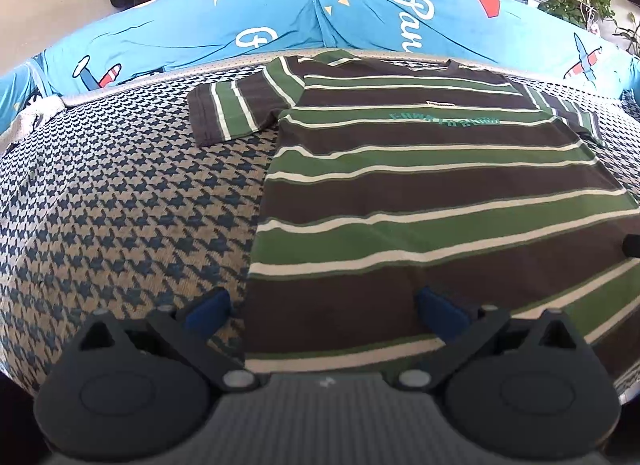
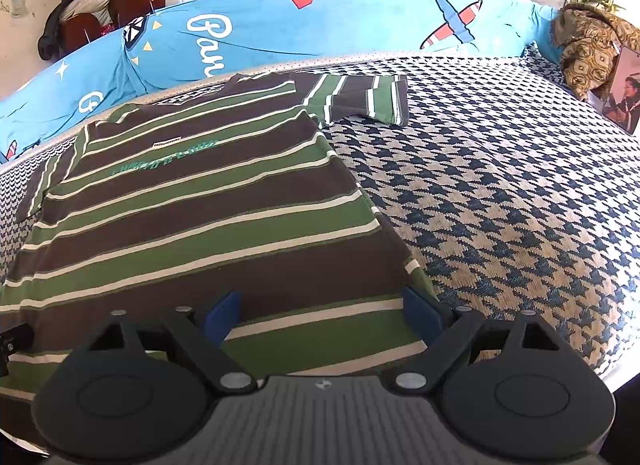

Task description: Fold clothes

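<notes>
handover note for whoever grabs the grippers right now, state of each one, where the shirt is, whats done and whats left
Left gripper: open, holding nothing, hovering at the shirt's left bottom corner, one finger over the cover, the other over the fabric.
Right gripper: open, holding nothing, at the right bottom corner.
Striped t-shirt: spread flat, front up, on the houndstooth cover, collar toward the blue cushions, both sleeves out.
Done: shirt laid out and smoothed; no fold yet.
Left: grip the hem corners, then the whole fold, sleeves included.
</notes>
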Tool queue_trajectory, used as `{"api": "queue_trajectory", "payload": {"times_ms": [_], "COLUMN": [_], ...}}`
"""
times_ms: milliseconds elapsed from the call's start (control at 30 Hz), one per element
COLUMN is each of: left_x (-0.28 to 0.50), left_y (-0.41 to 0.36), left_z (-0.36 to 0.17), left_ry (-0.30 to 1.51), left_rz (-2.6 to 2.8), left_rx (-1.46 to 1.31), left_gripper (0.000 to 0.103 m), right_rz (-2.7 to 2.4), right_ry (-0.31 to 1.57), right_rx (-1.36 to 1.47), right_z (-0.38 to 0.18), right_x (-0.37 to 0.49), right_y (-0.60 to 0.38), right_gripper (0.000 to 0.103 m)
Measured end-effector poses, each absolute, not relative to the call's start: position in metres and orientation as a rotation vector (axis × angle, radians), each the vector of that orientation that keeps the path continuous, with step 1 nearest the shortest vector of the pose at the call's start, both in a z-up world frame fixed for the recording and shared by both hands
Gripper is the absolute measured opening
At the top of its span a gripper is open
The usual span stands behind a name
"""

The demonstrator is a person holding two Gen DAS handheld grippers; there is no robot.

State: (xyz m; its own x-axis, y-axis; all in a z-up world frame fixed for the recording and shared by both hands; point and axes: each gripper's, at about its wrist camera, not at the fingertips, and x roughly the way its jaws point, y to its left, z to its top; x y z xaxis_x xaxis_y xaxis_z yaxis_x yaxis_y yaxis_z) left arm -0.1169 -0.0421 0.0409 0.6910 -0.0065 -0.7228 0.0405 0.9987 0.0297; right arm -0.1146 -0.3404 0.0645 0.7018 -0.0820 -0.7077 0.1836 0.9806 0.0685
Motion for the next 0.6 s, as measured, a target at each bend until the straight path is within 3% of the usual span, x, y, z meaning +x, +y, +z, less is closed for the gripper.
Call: {"api": "queue_trajectory", "payload": {"times_ms": [300, 600], "left_x": [-0.121, -0.124], "left_y": [-0.044, -0.07], "left_z": [0.053, 0.042], "left_ry": [0.754, 0.812], "left_rz": [-0.024, -0.093], "left_rx": [0.013, 0.084], "left_gripper": [0.103, 0.103], "right_rz": [-0.186, -0.229], "right_ry": [0.744, 0.776], "right_rx": [0.196, 0.174], "right_z": [0.072, 0.066], "right_x": [-0.124, -0.125], "right_y": [-0.346, -0.344], "right_gripper": [0.087, 0.088]}}
